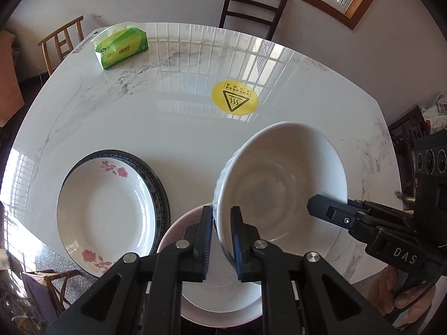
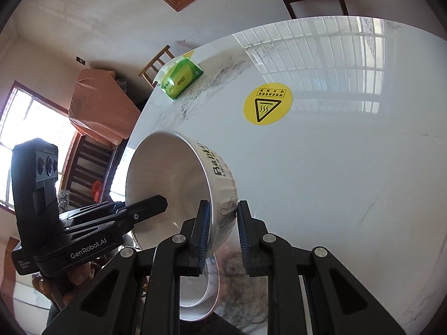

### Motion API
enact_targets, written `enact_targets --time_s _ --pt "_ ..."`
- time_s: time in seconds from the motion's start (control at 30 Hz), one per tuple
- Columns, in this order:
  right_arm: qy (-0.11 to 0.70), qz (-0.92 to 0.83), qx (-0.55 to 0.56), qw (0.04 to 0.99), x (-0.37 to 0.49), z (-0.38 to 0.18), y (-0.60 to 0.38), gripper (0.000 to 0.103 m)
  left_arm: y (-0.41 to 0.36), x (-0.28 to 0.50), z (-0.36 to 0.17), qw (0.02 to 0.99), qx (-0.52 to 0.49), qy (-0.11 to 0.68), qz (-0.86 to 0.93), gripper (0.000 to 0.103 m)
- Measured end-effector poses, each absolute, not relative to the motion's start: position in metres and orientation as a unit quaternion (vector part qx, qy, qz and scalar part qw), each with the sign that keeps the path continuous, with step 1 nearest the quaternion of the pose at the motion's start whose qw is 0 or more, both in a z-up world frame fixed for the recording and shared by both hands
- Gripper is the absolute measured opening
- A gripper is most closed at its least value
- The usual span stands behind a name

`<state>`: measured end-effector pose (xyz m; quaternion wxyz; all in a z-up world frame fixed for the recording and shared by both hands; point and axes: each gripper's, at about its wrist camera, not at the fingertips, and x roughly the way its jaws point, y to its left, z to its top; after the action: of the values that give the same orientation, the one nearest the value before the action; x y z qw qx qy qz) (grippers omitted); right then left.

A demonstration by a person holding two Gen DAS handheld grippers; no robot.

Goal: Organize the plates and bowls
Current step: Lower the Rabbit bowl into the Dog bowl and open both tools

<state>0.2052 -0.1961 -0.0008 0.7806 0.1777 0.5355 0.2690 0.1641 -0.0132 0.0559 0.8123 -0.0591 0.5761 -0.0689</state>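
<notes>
A white ribbed bowl [image 1: 279,181] [image 2: 167,173] with black lettering on its outside hangs tilted above the marble table [image 1: 167,128]. My left gripper [image 1: 222,215] [image 2: 151,203] is shut on its left rim. From the other side, my right gripper [image 2: 223,209] [image 1: 335,208] is shut on the opposite rim. Directly beneath sits another bowl [image 1: 218,293] [image 2: 201,304], its rim pinkish in the left wrist view. To the left, a rose-patterned plate [image 1: 106,209] lies on top of dark-rimmed plates [image 1: 160,192].
A green tissue pack [image 1: 123,46] [image 2: 183,79] lies near the table's far left corner. A yellow heat-warning sticker [image 1: 234,97] [image 2: 268,103] marks the middle. Chairs stand behind [image 1: 251,5] and at the far left [image 1: 62,42].
</notes>
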Motion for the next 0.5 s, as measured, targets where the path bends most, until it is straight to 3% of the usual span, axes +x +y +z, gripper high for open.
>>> enact_targets --time_s 0.5 --pt "0.555 0.275 0.151 0.770 0.152 -0.012 -0.161 0.019 0.008 0.111 0.033 0.794 -0.059 0.602 -0.058 0.013"
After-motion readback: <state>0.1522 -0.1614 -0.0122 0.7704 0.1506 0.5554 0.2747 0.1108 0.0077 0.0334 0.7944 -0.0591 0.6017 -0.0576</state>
